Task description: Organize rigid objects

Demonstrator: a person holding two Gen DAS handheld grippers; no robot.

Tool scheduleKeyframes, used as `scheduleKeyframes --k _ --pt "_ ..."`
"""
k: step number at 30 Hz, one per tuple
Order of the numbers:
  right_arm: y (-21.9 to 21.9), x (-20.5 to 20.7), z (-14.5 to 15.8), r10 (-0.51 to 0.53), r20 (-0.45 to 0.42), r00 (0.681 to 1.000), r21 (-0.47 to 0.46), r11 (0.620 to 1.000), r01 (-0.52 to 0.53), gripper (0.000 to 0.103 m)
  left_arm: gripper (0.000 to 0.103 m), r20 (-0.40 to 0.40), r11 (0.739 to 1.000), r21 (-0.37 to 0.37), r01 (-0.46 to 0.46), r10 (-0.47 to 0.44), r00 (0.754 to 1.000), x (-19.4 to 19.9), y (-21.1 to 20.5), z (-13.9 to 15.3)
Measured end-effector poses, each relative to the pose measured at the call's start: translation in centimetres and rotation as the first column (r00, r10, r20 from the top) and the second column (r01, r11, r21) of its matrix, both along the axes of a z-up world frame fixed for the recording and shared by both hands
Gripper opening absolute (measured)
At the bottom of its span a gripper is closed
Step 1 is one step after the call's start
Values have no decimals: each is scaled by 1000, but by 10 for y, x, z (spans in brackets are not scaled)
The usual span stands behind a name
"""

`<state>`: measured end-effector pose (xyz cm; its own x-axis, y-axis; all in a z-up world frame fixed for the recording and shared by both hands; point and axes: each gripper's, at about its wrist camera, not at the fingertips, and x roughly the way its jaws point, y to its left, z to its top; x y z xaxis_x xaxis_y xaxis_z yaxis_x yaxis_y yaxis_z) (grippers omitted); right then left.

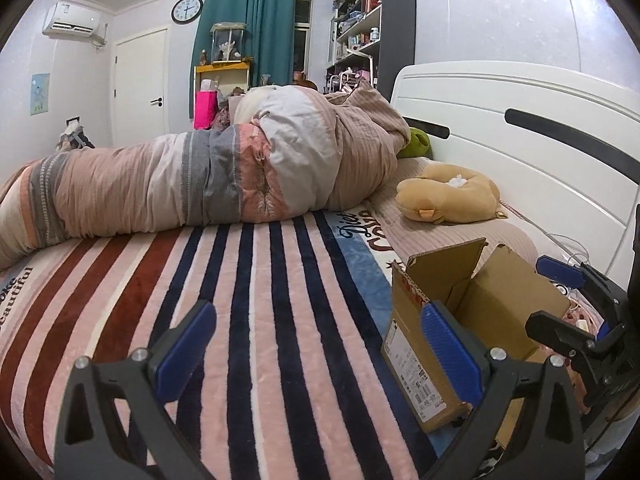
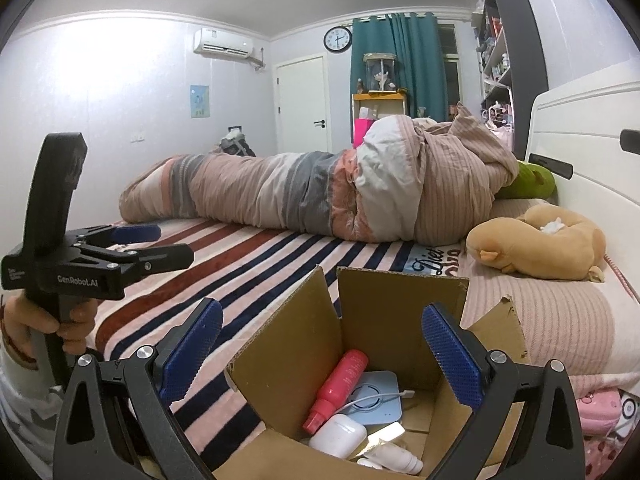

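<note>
An open cardboard box (image 2: 376,320) stands on the striped bed. In the right wrist view it holds a pink spray bottle (image 2: 338,388), a white earbud case (image 2: 338,436), a light blue flat device (image 2: 378,398) with a white cable, and a small white bottle (image 2: 396,458). My right gripper (image 2: 322,352) is open and empty, hovering over the box. My left gripper (image 1: 320,350) is open and empty above the blanket, left of the box (image 1: 460,320). The left gripper also shows in the right wrist view (image 2: 156,246), and the right gripper shows in the left wrist view (image 1: 556,300).
A rolled quilt (image 1: 200,184) lies across the bed behind. A tan plush toy (image 1: 448,198) and a green plush (image 1: 416,144) lie near the white headboard (image 1: 520,140). The striped blanket (image 1: 260,300) covers the near bed. Pink items (image 2: 604,408) lie right of the box.
</note>
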<state>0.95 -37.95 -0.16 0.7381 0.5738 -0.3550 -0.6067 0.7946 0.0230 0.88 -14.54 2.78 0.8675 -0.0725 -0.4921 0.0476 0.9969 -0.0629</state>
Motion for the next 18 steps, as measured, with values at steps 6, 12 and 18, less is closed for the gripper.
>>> scheduleKeyframes --k 6,12,18 --pt "1 0 0 -4 -1 1000 6 1000 4 100 102 3 1000 12 -9 9 1000 -2 0 0" --pt "3 -2 -1 -24 -6 1000 -1 1000 24 100 102 -2 1000 19 -8 8 1000 -3 -1 -1" --pt "3 -2 -2 -43 -13 999 -3 999 43 100 102 -3 1000 21 -6 6 1000 -3 0 -2"
